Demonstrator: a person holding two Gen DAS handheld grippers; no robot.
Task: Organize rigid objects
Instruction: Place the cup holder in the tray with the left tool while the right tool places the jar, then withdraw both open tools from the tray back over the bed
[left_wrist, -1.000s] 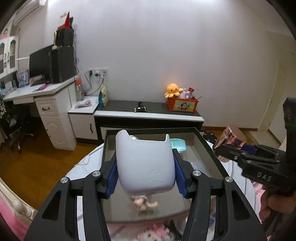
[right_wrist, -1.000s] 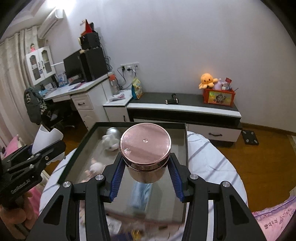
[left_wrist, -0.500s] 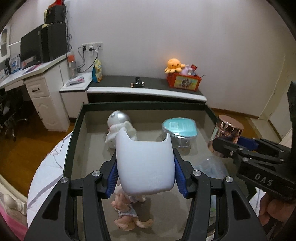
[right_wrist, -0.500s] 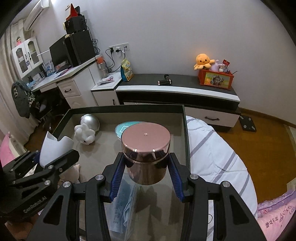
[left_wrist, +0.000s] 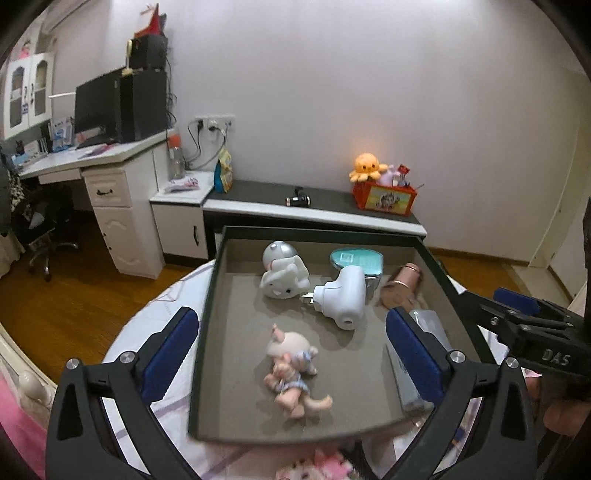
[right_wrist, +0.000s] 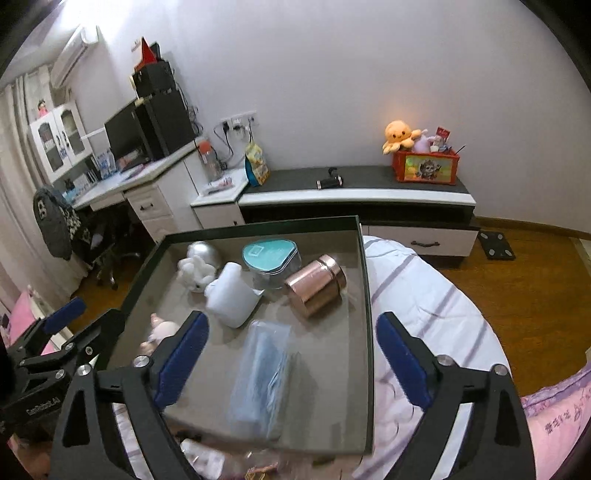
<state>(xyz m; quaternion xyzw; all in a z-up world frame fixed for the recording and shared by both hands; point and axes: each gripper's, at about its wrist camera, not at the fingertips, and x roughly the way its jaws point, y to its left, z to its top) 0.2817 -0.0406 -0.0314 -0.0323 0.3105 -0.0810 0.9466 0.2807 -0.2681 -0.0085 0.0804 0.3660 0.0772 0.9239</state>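
A dark-rimmed tray (left_wrist: 207, 314) (right_wrist: 367, 332) sits on the bed. Inside it, a white plastic object (left_wrist: 345, 295) (right_wrist: 231, 295) lies on its side, and a rose-gold tin (left_wrist: 400, 286) (right_wrist: 316, 282) lies tipped over to its right. My left gripper (left_wrist: 291, 317) hovers over the tray's near half, jaws opening wide, nothing between the pads. My right gripper (right_wrist: 291, 319) hangs over the tray's right side, jaws also opening and empty. Each gripper shows in the other's view, the right gripper (left_wrist: 517, 317) at the right edge and the left gripper (right_wrist: 62, 325) at the left.
The tray also holds a teal-lidded tin (left_wrist: 354, 258), a white and silver toy (left_wrist: 282, 269), a pink piglet doll (left_wrist: 291, 365) and a clear packet of blue masks (right_wrist: 262, 373). A striped sheet (right_wrist: 424, 295) surrounds the tray. A low cabinet (right_wrist: 354, 195) stands behind.
Both grippers have let go: the white object and the rose-gold tin left the jaws and now lie in the tray. Both pairs of jaws have spread wide.
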